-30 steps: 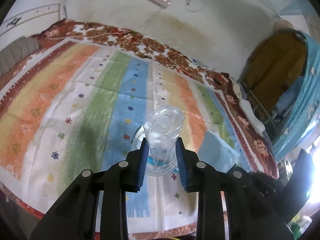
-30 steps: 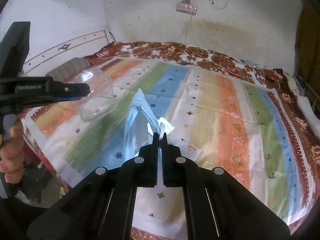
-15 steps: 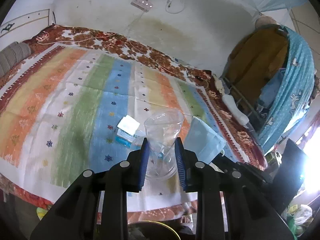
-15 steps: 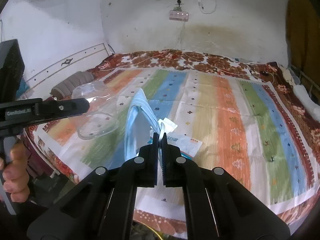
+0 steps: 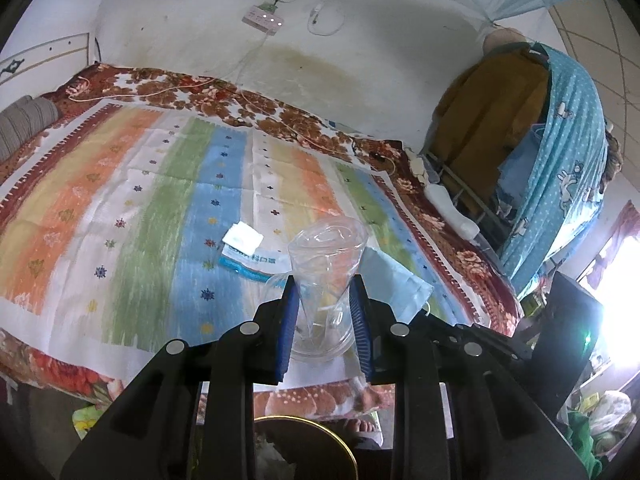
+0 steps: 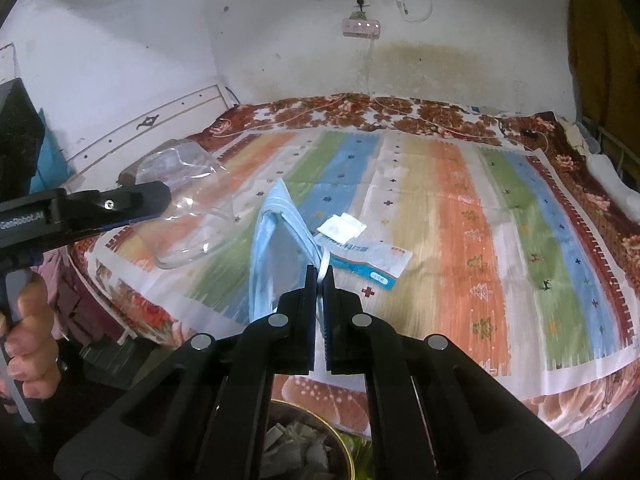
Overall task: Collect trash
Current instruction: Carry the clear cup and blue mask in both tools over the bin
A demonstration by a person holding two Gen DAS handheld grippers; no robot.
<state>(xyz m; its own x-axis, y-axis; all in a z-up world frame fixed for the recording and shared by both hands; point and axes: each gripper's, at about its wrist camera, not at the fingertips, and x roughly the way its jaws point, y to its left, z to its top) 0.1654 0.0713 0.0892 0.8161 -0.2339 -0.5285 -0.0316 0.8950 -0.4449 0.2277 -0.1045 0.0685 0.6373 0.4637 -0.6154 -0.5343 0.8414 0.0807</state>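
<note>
My left gripper [image 5: 323,304] is shut on a clear plastic cup [image 5: 326,264], held upright off the bed's front edge; the cup also shows in the right wrist view [image 6: 188,208]. My right gripper [image 6: 319,276] is shut on the ear loop of a light blue face mask [image 6: 276,248], which hangs above the bed edge; the mask shows in the left wrist view too [image 5: 394,284]. A blue-and-white wrapper [image 6: 364,262] and a small white packet [image 6: 342,228] lie on the striped bedspread. A gold-rimmed bin [image 5: 304,452] with trash sits below both grippers [image 6: 304,444].
The striped bedspread [image 6: 460,216] covers a bed against a white wall with a power strip [image 6: 361,27]. Clothes hang on a rack [image 5: 540,140] at the right. A grey roll [image 5: 24,124] lies at the bed's left end.
Both grippers have pulled back from the bed toward its front edge, still holding the cup and the mask. The bin has come into view beneath them.
</note>
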